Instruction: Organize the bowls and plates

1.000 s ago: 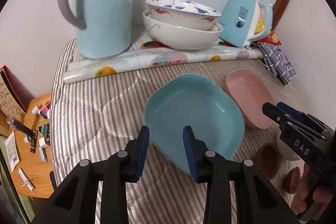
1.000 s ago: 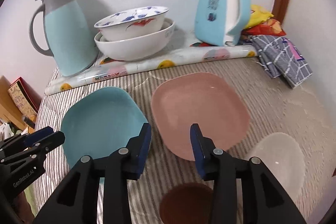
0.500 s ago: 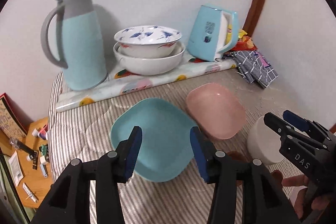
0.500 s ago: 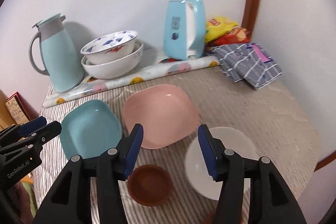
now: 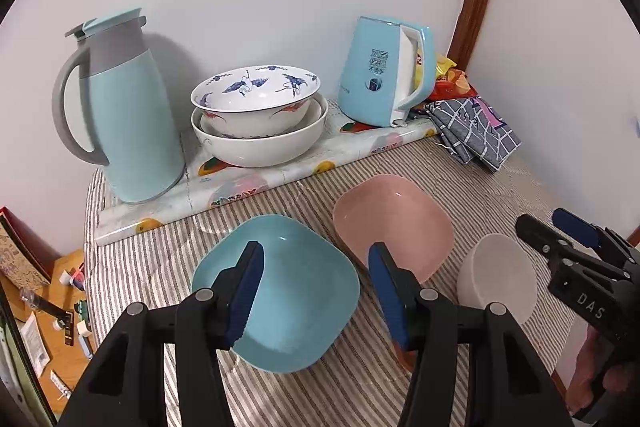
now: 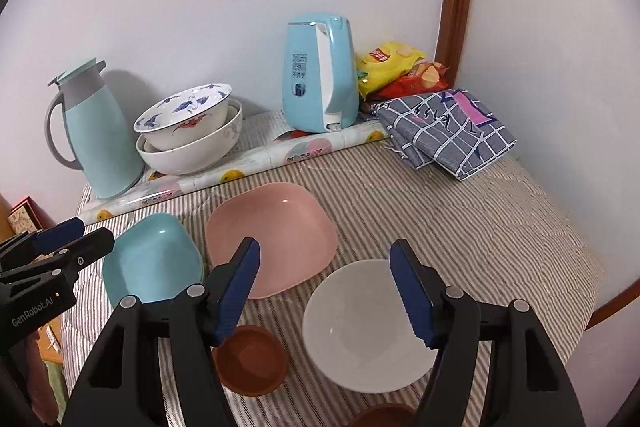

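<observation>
Sorting is hardly starting: the square teal plastic plate [image 5: 280, 291], the square pink plastic plate [image 6: 272, 235], the round white bowl [image 6: 368, 327] and the small brown bowl [image 6: 250, 361] are all lying apart near the front edge of the striped surface [image 6: 460, 219]. The left tool [image 5: 316, 293] and right tool [image 6: 326, 291] have just been opening, and both are hanging released, touching nothing.
</observation>
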`<state>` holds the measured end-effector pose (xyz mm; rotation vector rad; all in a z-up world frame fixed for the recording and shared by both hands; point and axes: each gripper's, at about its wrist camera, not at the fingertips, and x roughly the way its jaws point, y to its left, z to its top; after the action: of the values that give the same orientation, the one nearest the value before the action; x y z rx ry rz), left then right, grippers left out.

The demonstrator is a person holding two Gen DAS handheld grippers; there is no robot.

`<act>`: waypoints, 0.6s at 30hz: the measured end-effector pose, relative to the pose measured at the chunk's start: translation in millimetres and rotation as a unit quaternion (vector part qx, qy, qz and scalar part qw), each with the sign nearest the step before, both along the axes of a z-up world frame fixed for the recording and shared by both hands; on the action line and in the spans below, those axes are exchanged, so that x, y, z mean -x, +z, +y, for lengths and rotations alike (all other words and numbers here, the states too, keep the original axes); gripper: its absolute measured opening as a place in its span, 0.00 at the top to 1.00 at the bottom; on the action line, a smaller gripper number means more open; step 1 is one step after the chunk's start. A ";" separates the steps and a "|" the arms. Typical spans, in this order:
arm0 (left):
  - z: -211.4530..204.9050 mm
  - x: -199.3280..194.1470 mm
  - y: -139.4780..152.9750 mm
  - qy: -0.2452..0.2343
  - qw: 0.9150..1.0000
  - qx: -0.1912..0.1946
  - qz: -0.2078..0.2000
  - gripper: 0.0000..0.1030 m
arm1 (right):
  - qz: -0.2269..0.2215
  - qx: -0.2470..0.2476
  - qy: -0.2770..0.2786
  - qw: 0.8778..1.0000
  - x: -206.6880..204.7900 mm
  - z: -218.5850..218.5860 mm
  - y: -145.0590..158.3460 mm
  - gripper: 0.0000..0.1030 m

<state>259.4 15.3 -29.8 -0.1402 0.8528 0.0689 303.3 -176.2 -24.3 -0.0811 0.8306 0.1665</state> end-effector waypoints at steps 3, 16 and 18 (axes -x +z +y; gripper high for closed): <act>3.2 -7.1 -4.3 0.004 1.000 -0.001 0.005 0.49 | 0.004 -0.004 -0.001 1.000 -7.9 -3.6 -2.9 0.35; -4.5 -57.1 -41.9 -0.024 0.999 0.011 0.028 0.49 | 0.038 0.007 0.003 0.999 -57.1 -9.0 -38.3 0.46; -8.5 -66.4 -49.9 -0.029 0.999 0.012 0.035 0.49 | 0.048 0.008 0.006 0.999 -64.7 -7.1 -48.4 0.48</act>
<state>325.8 6.8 -79.7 -0.1366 0.9269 0.0096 367.9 -183.3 -72.7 -0.0945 0.9285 0.1760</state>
